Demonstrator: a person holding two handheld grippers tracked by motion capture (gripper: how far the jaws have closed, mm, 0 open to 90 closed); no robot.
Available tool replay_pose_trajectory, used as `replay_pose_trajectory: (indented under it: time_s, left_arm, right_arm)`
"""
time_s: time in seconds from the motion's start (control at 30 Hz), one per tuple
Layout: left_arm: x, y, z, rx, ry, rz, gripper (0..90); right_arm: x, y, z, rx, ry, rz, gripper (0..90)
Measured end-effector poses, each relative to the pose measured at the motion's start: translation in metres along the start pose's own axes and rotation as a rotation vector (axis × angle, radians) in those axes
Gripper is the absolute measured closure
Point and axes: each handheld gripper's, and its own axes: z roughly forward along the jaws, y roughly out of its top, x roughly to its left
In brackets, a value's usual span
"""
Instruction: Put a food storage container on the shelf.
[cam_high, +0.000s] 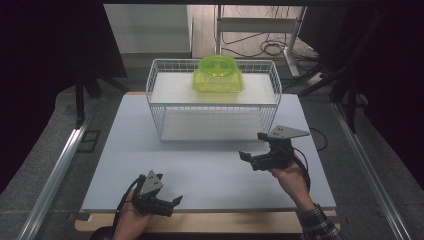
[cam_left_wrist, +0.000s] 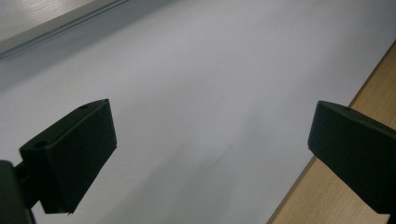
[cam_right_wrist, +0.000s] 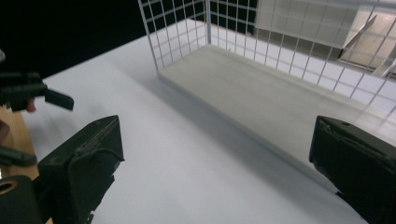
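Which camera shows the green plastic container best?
The high view: the green container sits whole on the top shelf of the white wire rack. The right gripper view catches the rack's lower shelf and mesh; the left gripper view faces the tabletop.

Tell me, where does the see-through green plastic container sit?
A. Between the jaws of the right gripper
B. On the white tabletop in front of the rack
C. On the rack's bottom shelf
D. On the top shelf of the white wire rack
D: the see-through green plastic container rests on the upper board of the white wire rack, far from both grippers.
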Motion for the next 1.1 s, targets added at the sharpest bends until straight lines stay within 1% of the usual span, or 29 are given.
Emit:
replay_pose_trajectory:
  time_s: [0.07,0.1,0.13,0.17,0.2,0.27,0.3,0.33,0.37,0.4,0.47,0.5,0.53,0.57,0.6,0.63,0.67,0.73,0.77,0.8,0.83,0.87,0.9,0.97,1.0,1.03,1.1]
  left_arm:
    - [0.0,0.0,0.0,-0.003,-0.001,-0.001,0.9]
    - [0.0,0.0,0.0,-0.003,-0.001,-0.001,0.9]
    - [0.0,0.0,0.0,-0.006,-0.001,0.003,0.9]
    - [0.0,0.0,0.0,-0.006,-0.001,0.003,0.9]
    - [0.0,0.0,0.0,-0.006,0.0,0.006,0.9]
    - [0.0,0.0,0.0,-0.008,-0.001,0.008,0.8]
    - [0.0,0.0,0.0,-0.01,-0.001,0.008,0.8]
    - [-0.001,0.0,0.0,-0.012,-0.003,0.011,0.8]
    - [-0.001,0.0,0.0,-0.012,-0.003,0.011,0.8]
    - [0.0,0.0,0.0,-0.012,-0.004,0.013,0.8]
    - [0.0,-0.001,0.0,-0.013,-0.008,0.021,0.7]
    - [-0.001,-0.001,0.001,-0.01,-0.007,0.03,0.6]
    - [-0.001,-0.001,0.001,-0.008,-0.008,0.034,0.5]
    - [-0.001,-0.001,0.001,-0.008,-0.008,0.034,0.4]
    - [-0.002,-0.001,0.002,-0.009,-0.007,0.036,0.4]
    - [-0.002,-0.001,0.002,-0.009,-0.007,0.036,0.4]
    - [-0.002,-0.001,0.002,-0.006,-0.007,0.036,0.4]
    - [-0.002,-0.001,0.002,-0.003,-0.007,0.034,0.3]
    - [-0.002,-0.001,0.002,-0.003,-0.007,0.034,0.4]
    - [-0.002,-0.001,0.002,0.002,-0.005,0.036,0.4]
    - [-0.002,-0.001,0.002,0.002,-0.005,0.036,0.4]
    - [-0.002,-0.001,0.003,0.007,-0.002,0.04,0.4]
    - [-0.002,-0.002,0.003,0.019,0.003,0.042,0.3]
    - [-0.002,-0.002,0.004,0.025,0.006,0.045,0.3]
    - [-0.003,-0.002,0.004,0.033,0.011,0.047,0.3]
    - [-0.002,-0.002,0.005,0.044,0.018,0.048,0.3]
    - [-0.002,-0.002,0.007,0.074,0.038,0.039,0.4]
  right_arm:
    - [0.003,-0.012,-0.003,0.005,-0.013,-0.003,3.2]
    - [0.003,-0.012,-0.003,0.005,-0.013,-0.003,3.2]
    - [0.004,-0.02,-0.004,0.008,-0.017,-0.003,3.2]
    - [0.004,-0.02,-0.004,0.008,-0.017,-0.003,3.2]
    - [0.005,-0.024,-0.004,0.014,-0.022,-0.004,3.2]
    - [0.008,-0.038,-0.002,0.032,-0.032,-0.009,3.2]
    - [0.008,-0.038,-0.002,0.032,-0.032,-0.009,3.2]
    - [0.008,-0.046,-0.001,0.044,-0.037,-0.009,3.2]
    - [0.008,-0.046,-0.001,0.044,-0.037,-0.009,3.2]
    - [0.009,-0.05,0.0,0.049,-0.04,-0.007,3.2]
    - [0.009,-0.06,0.002,0.065,-0.043,-0.005,3.1]
    - [0.009,-0.069,0.003,0.083,-0.046,-0.007,3.1]
    - [0.009,-0.073,0.004,0.093,-0.049,-0.007,2.9]
    - [0.009,-0.073,0.004,0.093,-0.049,-0.007,2.9]
    - [0.01,-0.08,0.006,0.109,-0.053,-0.011,2.7]
    - [0.01,-0.08,0.006,0.109,-0.053,-0.011,2.7]
    - [0.01,-0.087,0.007,0.131,-0.056,-0.01,2.6]
    - [0.01,-0.093,0.009,0.149,-0.05,0.002,2.6]
    - [0.01,-0.093,0.009,0.149,-0.05,0.002,2.6]
    - [0.01,-0.099,0.012,0.172,-0.042,0.009,2.6]
    - [0.01,-0.099,0.012,0.172,-0.042,0.009,2.6]
    - [0.011,-0.102,0.015,0.196,-0.043,0.0,2.6]
    - [0.012,-0.103,0.016,0.202,-0.045,-0.006,2.6]
    - [0.012,-0.103,0.018,0.21,-0.048,-0.013,2.6]
    - [0.012,-0.104,0.019,0.221,-0.05,-0.012,2.3]
    - [0.012,-0.104,0.019,0.221,-0.05,-0.012,2.3]
    - [0.01,-0.106,0.02,0.232,-0.049,-0.002,2.0]
